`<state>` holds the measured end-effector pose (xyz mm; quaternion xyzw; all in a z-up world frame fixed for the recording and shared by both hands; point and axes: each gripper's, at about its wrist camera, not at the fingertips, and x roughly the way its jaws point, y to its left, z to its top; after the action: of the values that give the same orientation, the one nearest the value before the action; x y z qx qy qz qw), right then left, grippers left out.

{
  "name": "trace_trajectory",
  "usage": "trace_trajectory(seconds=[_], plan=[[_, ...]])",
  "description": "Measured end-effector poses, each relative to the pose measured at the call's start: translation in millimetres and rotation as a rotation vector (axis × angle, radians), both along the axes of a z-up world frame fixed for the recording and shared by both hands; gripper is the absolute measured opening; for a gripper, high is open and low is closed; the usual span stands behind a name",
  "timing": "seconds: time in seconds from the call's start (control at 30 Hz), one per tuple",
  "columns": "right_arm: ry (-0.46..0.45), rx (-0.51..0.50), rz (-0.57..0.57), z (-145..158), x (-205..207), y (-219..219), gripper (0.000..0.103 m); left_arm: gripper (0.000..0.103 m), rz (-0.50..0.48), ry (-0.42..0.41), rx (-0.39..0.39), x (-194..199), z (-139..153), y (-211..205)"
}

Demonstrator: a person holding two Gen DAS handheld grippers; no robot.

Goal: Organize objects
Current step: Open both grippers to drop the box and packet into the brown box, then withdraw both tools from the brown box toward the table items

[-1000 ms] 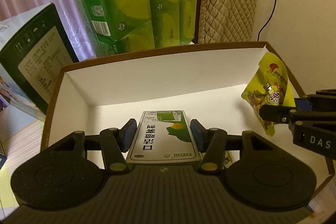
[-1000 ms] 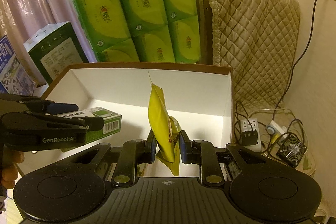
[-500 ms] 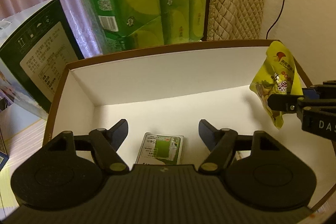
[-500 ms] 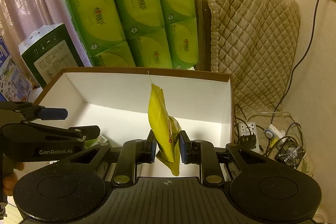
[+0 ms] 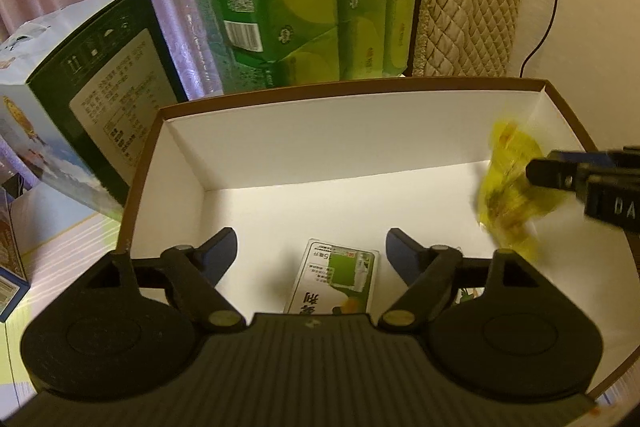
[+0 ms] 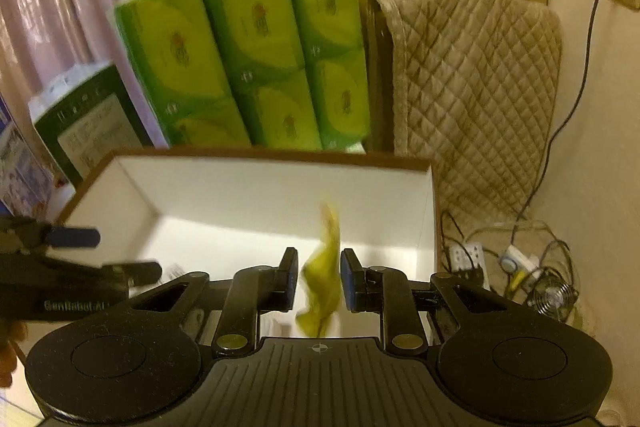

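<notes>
Item: open cardboard box (image 5: 280, 147), white inside, brown rim; our landmark for everything below.

Inside the box, on its floor at the near wall: one small green-and-white carton (image 5: 334, 277), lying flat and free, directly below our left gripper (image 5: 310, 251). That gripper's fingers (image 5: 218, 253) stand spread wide and hold nothing.

Over the box's right end: one yellow snack pouch (image 6: 322, 281), blurred, hanging in the gap of our right gripper (image 6: 319, 277). Its fingers (image 6: 289, 277) stand a little apart with daylight on both sides of the pouch; we judge the pouch released and dropping, though the blur leaves contact uncertain.

Behind the box: stacked green tissue packs (image 6: 248, 55), a dark printed carton (image 5: 100, 83) to the left, a quilted cover (image 6: 472, 83) to the right.

Step in hand, as we judge it: depositing the pouch beside the carton.

Next move calls for: lifting both grippers up clear of the box rim, then seeking any item left outside; none is plainly marked in these views.
</notes>
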<state>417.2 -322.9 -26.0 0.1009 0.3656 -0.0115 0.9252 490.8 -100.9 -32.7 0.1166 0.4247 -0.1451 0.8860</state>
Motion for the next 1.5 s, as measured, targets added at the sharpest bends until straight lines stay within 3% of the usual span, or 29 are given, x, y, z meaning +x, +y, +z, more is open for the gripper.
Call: trace_trajectory(seconds=[0.13, 0.3, 0.9, 1.5], plan=[[-0.026, -0.002, 0.009, 9, -2, 2, 0.051, 0.083, 0.005, 0.001, -0.007, -4, 5, 5], [-0.051, -0.001, 0.015, 17, -13, 6, 0.063, 0.09, 0.014, -0.011, -0.004, -14, 12, 9], [-0.048, 0.058, 0.032, 40, -79, 16, 0.066, 0.096, 0.047, -0.032, -0.026, -70, 50, 30], [-0.023, 0.137, 0.062, 53, -163, 37, 0.066, 0.096, 0.098, -0.025, -0.074, -165, 72, 56]])
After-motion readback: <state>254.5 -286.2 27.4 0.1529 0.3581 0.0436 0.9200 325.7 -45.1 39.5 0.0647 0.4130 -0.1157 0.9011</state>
